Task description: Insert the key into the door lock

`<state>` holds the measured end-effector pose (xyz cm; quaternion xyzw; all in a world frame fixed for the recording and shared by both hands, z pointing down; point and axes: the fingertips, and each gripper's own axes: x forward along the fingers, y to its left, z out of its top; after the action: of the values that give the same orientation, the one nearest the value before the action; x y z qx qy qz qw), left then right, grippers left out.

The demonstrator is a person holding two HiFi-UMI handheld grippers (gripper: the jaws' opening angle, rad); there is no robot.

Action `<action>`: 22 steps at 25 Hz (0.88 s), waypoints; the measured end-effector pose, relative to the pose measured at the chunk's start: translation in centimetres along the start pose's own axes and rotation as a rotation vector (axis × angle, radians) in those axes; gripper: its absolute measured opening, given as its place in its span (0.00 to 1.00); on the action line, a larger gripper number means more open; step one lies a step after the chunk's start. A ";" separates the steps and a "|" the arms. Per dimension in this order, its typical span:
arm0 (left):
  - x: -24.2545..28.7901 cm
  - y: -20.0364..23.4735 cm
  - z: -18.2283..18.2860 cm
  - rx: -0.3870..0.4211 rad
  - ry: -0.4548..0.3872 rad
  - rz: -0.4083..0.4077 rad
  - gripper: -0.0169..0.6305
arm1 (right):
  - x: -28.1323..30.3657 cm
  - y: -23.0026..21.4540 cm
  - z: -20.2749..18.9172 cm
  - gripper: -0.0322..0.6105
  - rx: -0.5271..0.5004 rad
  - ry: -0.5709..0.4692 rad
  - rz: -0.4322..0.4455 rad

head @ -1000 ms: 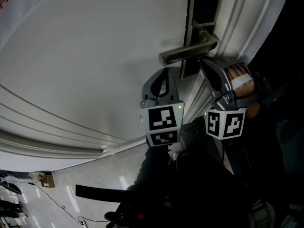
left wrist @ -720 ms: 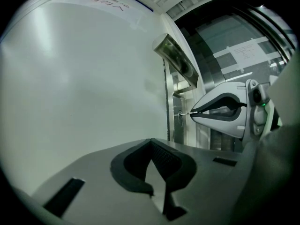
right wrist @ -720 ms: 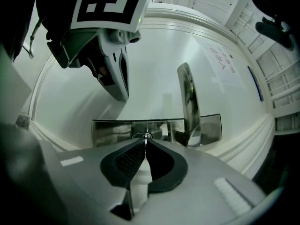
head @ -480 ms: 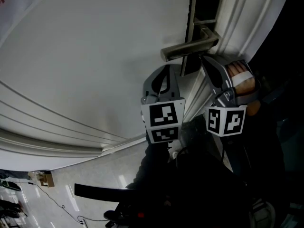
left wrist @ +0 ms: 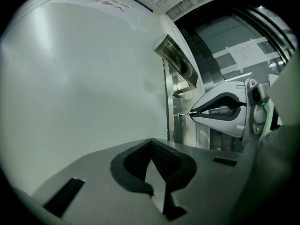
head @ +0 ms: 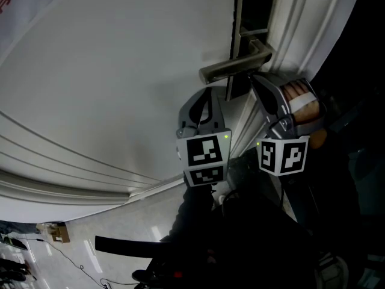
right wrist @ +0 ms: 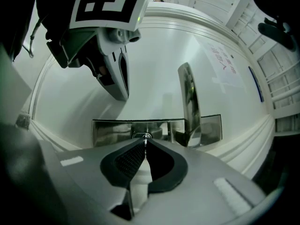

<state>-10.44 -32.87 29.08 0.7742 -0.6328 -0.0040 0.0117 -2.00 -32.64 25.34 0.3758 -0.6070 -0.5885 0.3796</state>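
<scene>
The key (right wrist: 146,143) is a thin metal blade pinched in my right gripper (right wrist: 145,146), which is shut on it. Its tip touches the round lock cylinder (right wrist: 142,136) in the steel lock plate (right wrist: 112,131). From the left gripper view, the right gripper (left wrist: 224,112) points its key tip (left wrist: 185,112) at the cylinder (left wrist: 179,113). My left gripper (left wrist: 151,142) is shut on nothing and hangs beside the door. In the head view the left gripper (head: 207,92) and right gripper (head: 257,81) sit just below the door handle (head: 234,68).
The white door (head: 120,71) fills the left of the view. The silver lever handle (right wrist: 189,104) juts out just right of the cylinder. The white door frame (head: 301,23) runs along the right. Floor with a cable (head: 78,257) lies below.
Almost nothing: the head view has shifted slightly, and both grippers stay in the same place by the lock.
</scene>
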 end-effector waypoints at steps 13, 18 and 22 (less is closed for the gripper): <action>-0.1 0.0 0.0 -0.003 -0.006 0.000 0.03 | 0.1 -0.1 0.0 0.07 -0.005 0.007 -0.002; -0.1 -0.1 0.0 -0.006 -0.007 -0.005 0.03 | 0.2 -0.1 0.0 0.07 -0.009 0.008 -0.002; -0.2 0.0 0.2 -0.011 -0.011 -0.008 0.03 | 0.1 -0.1 0.2 0.07 -0.011 0.010 -0.002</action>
<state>-10.44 -32.65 28.88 0.7768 -0.6295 -0.0117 0.0123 -2.21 -32.66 25.19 0.3772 -0.6016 -0.5901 0.3841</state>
